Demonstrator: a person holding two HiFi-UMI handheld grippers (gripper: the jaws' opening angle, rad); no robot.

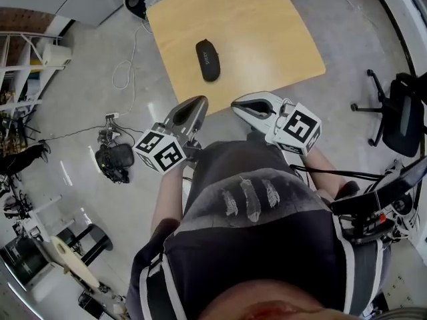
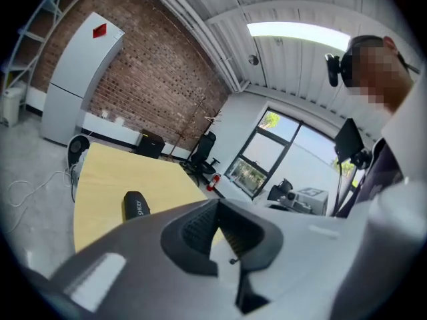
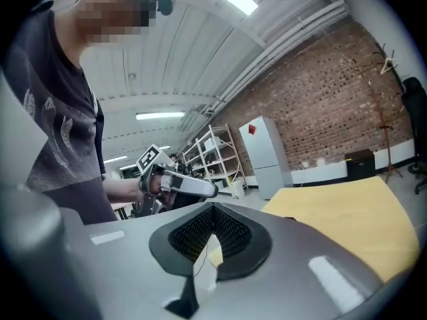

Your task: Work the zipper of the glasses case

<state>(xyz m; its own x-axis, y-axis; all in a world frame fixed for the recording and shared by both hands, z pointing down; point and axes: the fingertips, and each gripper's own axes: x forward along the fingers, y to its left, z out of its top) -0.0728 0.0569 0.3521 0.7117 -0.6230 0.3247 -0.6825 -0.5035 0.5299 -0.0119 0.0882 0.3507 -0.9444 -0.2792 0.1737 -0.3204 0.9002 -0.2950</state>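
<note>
Bench sits upper centre in the head view, with the glasses case lying on it left of middle, untouched. I judge the case light, semi-rigid and prone to sliding: pin the body, pinch the zipper pull (too small to see). My left hand-held gripper and right hand-held gripper are both clenched empty, mid-frame below the bench.

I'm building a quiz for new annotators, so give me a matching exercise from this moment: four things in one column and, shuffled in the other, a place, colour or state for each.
Things:
1. glasses case
2. left tongs
3. table
4. office chair

Descriptions:
A. shut, holding nothing
B. black, standing on the floor to the table's right
C. light wood top
D. dark, lying on the table, untouched

Pairs: 1-D; 2-A; 3-C; 4-B
</note>
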